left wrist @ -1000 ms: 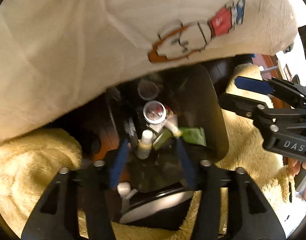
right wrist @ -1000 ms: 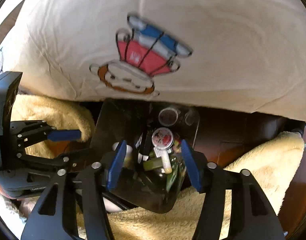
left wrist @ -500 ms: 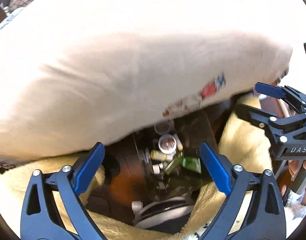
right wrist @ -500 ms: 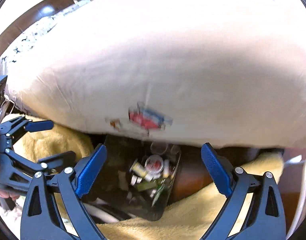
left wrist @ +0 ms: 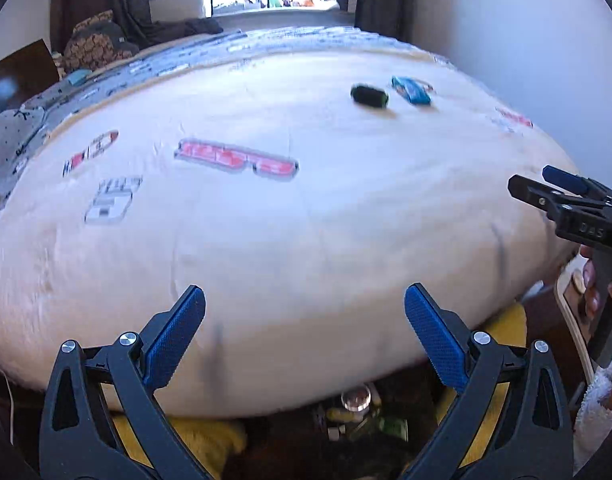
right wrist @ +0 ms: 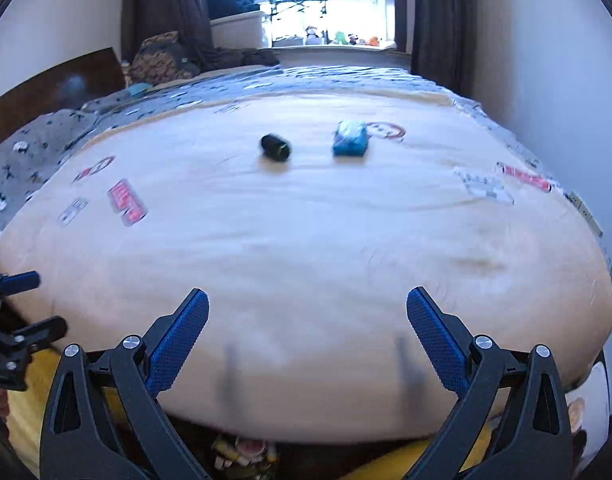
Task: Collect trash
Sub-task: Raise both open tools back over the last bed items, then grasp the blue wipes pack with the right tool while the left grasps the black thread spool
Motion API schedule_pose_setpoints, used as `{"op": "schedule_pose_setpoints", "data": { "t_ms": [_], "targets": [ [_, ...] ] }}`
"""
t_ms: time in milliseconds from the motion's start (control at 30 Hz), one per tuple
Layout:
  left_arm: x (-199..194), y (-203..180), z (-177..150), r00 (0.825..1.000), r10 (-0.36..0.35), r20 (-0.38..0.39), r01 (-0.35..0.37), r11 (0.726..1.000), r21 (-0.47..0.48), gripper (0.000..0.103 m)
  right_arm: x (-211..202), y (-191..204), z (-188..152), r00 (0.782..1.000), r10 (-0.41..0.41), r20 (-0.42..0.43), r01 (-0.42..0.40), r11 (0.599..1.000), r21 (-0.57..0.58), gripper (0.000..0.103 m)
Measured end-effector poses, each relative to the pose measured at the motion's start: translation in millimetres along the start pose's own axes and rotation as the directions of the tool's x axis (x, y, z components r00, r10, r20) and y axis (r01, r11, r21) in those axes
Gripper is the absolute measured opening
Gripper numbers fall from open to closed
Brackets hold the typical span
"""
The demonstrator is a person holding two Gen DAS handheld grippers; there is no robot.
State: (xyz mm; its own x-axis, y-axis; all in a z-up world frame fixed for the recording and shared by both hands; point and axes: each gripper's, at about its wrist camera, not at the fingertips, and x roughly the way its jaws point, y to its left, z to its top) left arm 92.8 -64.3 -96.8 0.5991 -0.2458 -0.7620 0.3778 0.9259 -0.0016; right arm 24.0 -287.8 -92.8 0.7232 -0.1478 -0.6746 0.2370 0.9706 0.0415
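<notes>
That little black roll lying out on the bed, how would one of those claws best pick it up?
Judging by its pose, the black roll lies on its side on the cream bedcover, clear of the blue packet. I would come from above with the right gripper, now open and empty, and close the fingers across its rounded middle, not its flat ends.

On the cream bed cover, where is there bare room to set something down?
The near half of the cream bed cover is bare, from its front edge up to the small black cylinder and blue packet. Crowded: the bin of trash below that edge.
</notes>
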Motion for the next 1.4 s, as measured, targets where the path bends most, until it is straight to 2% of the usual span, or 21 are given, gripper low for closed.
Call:
{"op": "schedule_pose_setpoints", "data": {
  "t_ms": [167, 367, 533, 600, 700, 767, 800, 867, 1000, 1200, 1300, 1400],
  "targets": [
    [25.1, -2.6, 42.7, 1.000, -0.001, 0.017, 0.001, 1.000, 0.004, 0.095, 37.3, -28.9, 51.1, 0.997, -0.071, 0.008, 0.071, 0.997, 0.043, 0.099],
    [64.2, -10.3, 88.5, 1.000, -0.028, 0.002, 0.028, 0.999, -0.037, 0.095, 96.0, -44.0, 103.7, 1.000, -0.008, 0.002, 0.007, 0.992, 0.127, 0.099],
    [95.4, -22.5, 116.4, 0.999, -0.054, 0.008, 0.054, 0.998, -0.029, 0.093, 150.4, -40.5, 143.9, 0.997, -0.065, -0.028, 0.068, 0.991, 0.119, 0.099],
    [106.0, -25.8, 123.0, 0.998, -0.064, -0.004, 0.064, 0.998, -0.025, 0.091, 170.5, -41.7, 150.2, 0.996, -0.070, -0.058, 0.078, 0.987, 0.138, 0.097],
    [118.0, -32.5, 133.7, 0.996, -0.083, -0.013, 0.082, 0.997, -0.012, 0.091, 200.6, -46.3, 156.7, 0.990, -0.046, -0.134, 0.069, 0.983, 0.171, 0.079],
    [125.4, -40.1, 140.8, 0.996, -0.084, -0.015, 0.084, 0.996, 0.000, 0.091, 208.8, -43.3, 158.9, 0.987, -0.056, -0.151, 0.079, 0.985, 0.153, 0.056],
    [129.0, -44.6, 144.8, 0.996, -0.087, -0.016, 0.087, 0.996, 0.007, 0.091, 209.8, -41.8, 159.0, 0.987, -0.063, -0.151, 0.084, 0.986, 0.141, 0.046],
    [137.3, -53.7, 152.4, 0.996, -0.090, -0.019, 0.091, 0.996, 0.015, 0.091, 208.2, -42.7, 158.4, 0.988, -0.049, -0.147, 0.070, 0.987, 0.143, 0.038],
    [157.5, -71.8, 170.5, 0.996, -0.084, -0.026, 0.085, 0.996, 0.014, 0.091, 197.3, -53.4, 155.5, 0.989, -0.012, -0.147, 0.037, 0.985, 0.170, 0.033],
    [180.7, -86.0, 200.0, 0.999, -0.045, -0.017, 0.045, 0.999, 0.004, 0.090, 162.1, -82.4, 148.8, 0.990, -0.059, -0.125, 0.077, 0.987, 0.144, 0.032],
    [193.8, -92.6, 210.7, 0.999, -0.034, -0.032, 0.034, 0.999, -0.008, 0.081, 146.3, -94.6, 143.7, 0.993, -0.054, -0.107, 0.070, 0.987, 0.143, 0.032],
    [211.4, -98.2, 214.3, 0.994, -0.030, -0.101, 0.029, 1.000, -0.011, 0.057, 137.0, -99.9, 136.4, 0.994, -0.046, -0.095, 0.060, 0.987, 0.147, 0.032]
  ]
}}
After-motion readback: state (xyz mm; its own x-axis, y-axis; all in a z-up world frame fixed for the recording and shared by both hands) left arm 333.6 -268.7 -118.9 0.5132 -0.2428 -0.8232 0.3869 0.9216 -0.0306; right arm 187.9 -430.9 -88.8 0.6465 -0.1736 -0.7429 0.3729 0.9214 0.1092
